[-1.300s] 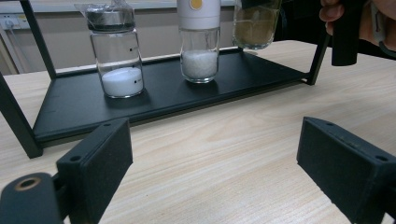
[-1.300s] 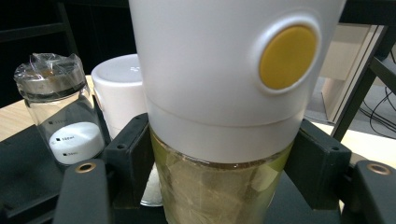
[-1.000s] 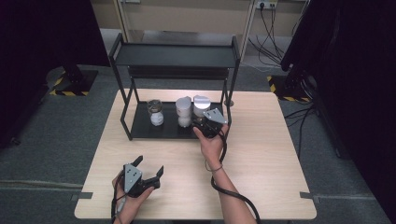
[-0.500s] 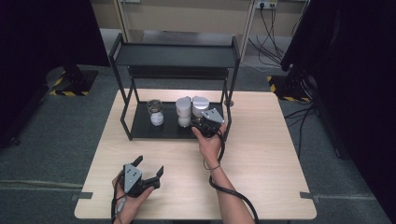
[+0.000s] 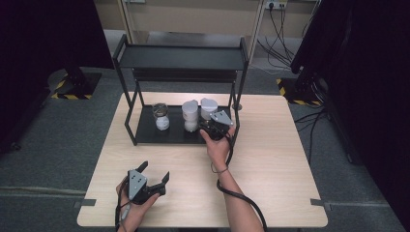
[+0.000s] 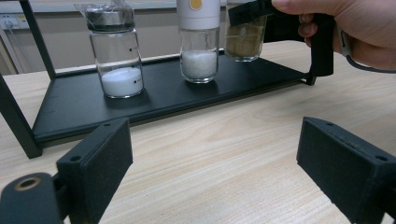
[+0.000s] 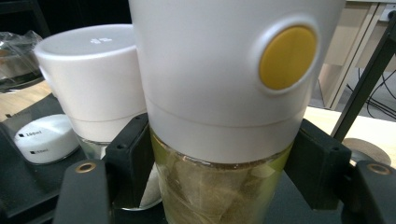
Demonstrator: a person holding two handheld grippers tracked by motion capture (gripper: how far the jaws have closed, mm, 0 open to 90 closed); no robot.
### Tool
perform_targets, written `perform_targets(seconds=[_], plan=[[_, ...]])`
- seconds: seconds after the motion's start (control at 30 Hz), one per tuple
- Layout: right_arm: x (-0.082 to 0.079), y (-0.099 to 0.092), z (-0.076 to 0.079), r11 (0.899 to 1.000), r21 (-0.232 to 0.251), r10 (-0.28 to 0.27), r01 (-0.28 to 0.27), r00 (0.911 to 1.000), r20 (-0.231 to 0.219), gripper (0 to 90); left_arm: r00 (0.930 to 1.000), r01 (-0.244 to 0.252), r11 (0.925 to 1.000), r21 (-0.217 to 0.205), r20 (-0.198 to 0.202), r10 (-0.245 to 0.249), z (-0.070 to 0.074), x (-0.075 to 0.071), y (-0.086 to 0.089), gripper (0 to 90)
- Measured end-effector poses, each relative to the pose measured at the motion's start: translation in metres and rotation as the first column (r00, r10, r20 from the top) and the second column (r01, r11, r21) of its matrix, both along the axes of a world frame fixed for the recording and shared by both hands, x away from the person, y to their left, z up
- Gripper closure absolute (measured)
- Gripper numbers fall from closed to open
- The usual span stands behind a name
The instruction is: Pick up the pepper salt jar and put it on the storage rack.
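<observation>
The right hand-held gripper (image 6: 280, 18) covers much of the brown-filled jar (image 6: 243, 44), whose lid is cut off above.

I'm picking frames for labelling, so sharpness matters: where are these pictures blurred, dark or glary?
High view: soft and low in detail, with both sides in deep shadow; the table is evenly lit. Left gripper view: crisp on the wood grain and the jars on the shelf, slightly soft at its own jaws. Right gripper view: the held jar is too close, so its white lid looks blurred and washed out.
</observation>
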State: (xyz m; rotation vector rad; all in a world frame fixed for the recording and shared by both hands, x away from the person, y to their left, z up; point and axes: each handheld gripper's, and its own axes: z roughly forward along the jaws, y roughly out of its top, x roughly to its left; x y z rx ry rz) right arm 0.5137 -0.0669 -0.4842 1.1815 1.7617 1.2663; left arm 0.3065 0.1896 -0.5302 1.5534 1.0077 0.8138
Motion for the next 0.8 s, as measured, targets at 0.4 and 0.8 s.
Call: perform_targets(seconds=[0.4, 0.8], plan=[[0.005, -0.001, -0.005, 1.0, -0.007, -0.01, 0.01, 0.9998, -0.015, 30.8, 1.0, 0.001, 1.0, 0.003, 0.0, -0.001, 0.0, 0.0, 0.0, 10.1], [0.011, -0.004, -0.013, 1.0, -0.012, -0.023, 0.023, 0.9991, -0.035, 30.7, 1.0, 0.001, 1.0, 0.002, 0.001, -0.001, 0.0, 0.0, 0.0, 10.1]])
